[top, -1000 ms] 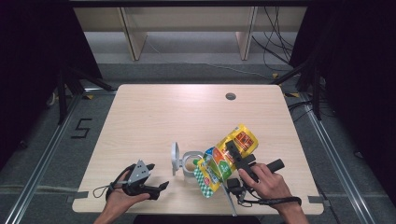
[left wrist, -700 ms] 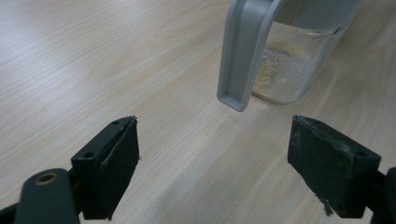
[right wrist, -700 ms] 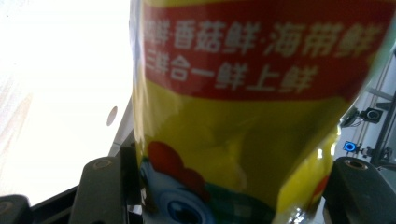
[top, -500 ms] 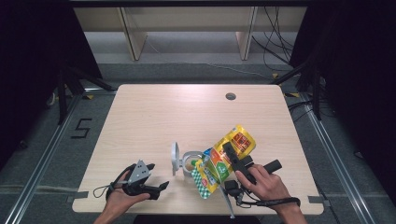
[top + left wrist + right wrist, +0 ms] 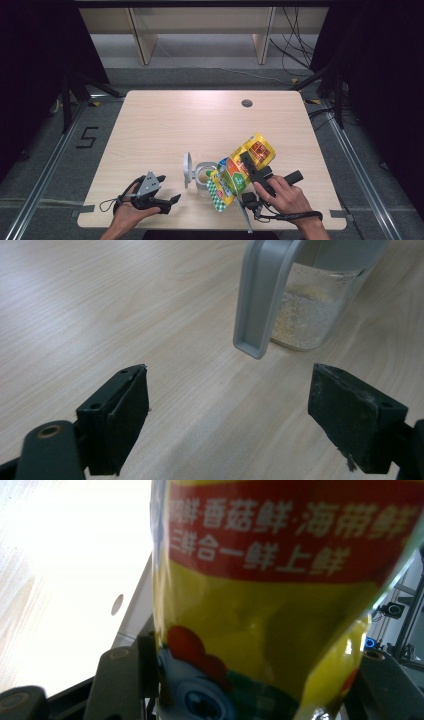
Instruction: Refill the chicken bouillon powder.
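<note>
A yellow seasoning pouch (image 5: 227, 182) with a red band and a cartoon chicken hangs tilted, its lower end by a small clear container (image 5: 202, 173). My right gripper (image 5: 248, 162) is shut on the pouch (image 5: 280, 605), with a black finger (image 5: 125, 680) on each side of it. The container (image 5: 305, 315) holds pale granules and has a grey flip lid (image 5: 187, 170) standing open. My left gripper (image 5: 168, 189) rests near the table's front left. It stands open (image 5: 230, 415), nothing between its pads, and faces the grey lid (image 5: 262, 295).
The light wooden table (image 5: 200, 120) has a round cable hole (image 5: 246, 103) at the back right. Both hands come in at the front edge. Beyond the table are a dark floor, metal rails and a shelf unit.
The pouch in the right gripper has shifted slightly above the container. The left gripper has stayed where it was.
</note>
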Demonstrator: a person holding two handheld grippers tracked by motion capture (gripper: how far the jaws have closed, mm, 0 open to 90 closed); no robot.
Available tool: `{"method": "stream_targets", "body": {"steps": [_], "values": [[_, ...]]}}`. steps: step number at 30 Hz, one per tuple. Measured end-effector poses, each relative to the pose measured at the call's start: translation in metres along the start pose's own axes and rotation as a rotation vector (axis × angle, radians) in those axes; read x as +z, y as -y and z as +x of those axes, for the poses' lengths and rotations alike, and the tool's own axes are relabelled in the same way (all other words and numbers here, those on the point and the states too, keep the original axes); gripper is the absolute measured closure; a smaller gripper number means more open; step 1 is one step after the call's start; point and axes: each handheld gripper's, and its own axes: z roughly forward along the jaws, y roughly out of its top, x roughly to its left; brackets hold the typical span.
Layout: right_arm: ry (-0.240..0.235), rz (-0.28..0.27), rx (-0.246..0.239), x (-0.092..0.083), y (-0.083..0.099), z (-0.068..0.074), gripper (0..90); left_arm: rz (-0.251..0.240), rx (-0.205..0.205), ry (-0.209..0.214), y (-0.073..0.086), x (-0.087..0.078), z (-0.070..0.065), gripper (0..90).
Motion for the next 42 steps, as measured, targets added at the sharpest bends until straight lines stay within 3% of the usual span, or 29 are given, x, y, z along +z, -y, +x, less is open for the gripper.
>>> {"method": "stream_targets", "body": {"steps": [7,8,11,14,16,22,29,30,31,33,35,36,37,38,39,40,41,42], "values": [[0.004,0.011,0.008,-0.001,-0.0002,0.0018,43.6,0.002,-0.002,-0.007,0.0003,-0.0001,-0.0006,16.4],[0.006,0.004,-0.028,-0.0008,-0.0005,-0.0012,43.6,0.002,-0.002,-0.007,0.0003,0.0,-0.0006,16.3],[0.009,0.011,0.012,-0.0009,0.0005,0.0019,43.7,0.0,0.001,0.0,-0.0001,0.0,0.0001,16.4],[0.008,0.008,-0.003,-0.001,0.0009,0.0009,43.7,0.004,0.002,0.005,-0.0001,-0.0005,0.0003,16.4],[0.009,0.009,-0.004,-0.0008,0.0015,0.0011,43.7,0.001,-0.026,0.005,0.0003,0.0,-0.001,16.4],[0.01,0.013,-0.012,-0.0014,0.0029,0.0003,43.7,0.0,-0.03,0.003,0.0004,0.0002,-0.0012,16.4],[0.011,0.012,-0.028,-0.0018,0.0037,-0.0008,43.8,0.0,-0.026,0.002,0.0007,-0.0003,-0.0014,16.4],[0.014,0.01,-0.03,-0.0019,0.0039,-0.0012,43.8,0.0,-0.006,0.0,0.0003,-0.0004,-0.0003,16.4],[0.018,0.01,-0.03,-0.002,0.0043,-0.0012,43.8,0.003,-0.026,0.008,0.0005,0.0001,-0.001,16.4],[0.015,0.015,-0.034,-0.0019,0.0045,-0.0017,43.8,0.0,-0.029,0.006,0.0003,0.0002,-0.0012,16.4],[0.02,0.015,-0.036,-0.0025,0.0049,-0.0015,43.8,0.0,0.003,-0.001,0.0,-0.0006,0.0,16.3],[0.018,0.014,-0.023,-0.0026,0.0053,-0.0005,43.8,0.003,0.001,-0.002,0.0,-0.0008,0.0,16.2],[0.021,0.012,-0.033,-0.0027,0.0054,-0.0015,43.8,0.001,-0.027,0.002,0.0004,-0.0001,-0.0013,16.2],[0.019,0.013,-0.032,-0.0025,0.0054,-0.0016,43.8,-0.002,-0.027,0.001,0.0003,-0.0001,-0.0012,16.2],[0.016,0.015,-0.034,-0.0024,0.0054,-0.0019,43.9,0.0,0.002,-0.004,-0.0003,-0.0009,0.0003,16.2],[0.017,0.015,-0.033,-0.0026,0.0054,-0.0017,43.9,0.001,-0.026,0.0,0.0005,-0.0008,-0.0013,16.2],[0.021,0.012,-0.032,-0.0027,0.0055,-0.0014,43.9,0.0,-0.025,0.0,0.0005,-0.0007,-0.0011,16.2],[0.021,0.012,-0.031,-0.0027,0.0056,-0.0013,43.9,-0.001,-0.006,-0.002,-0.0001,-0.0007,0.0001,16.2]]}}
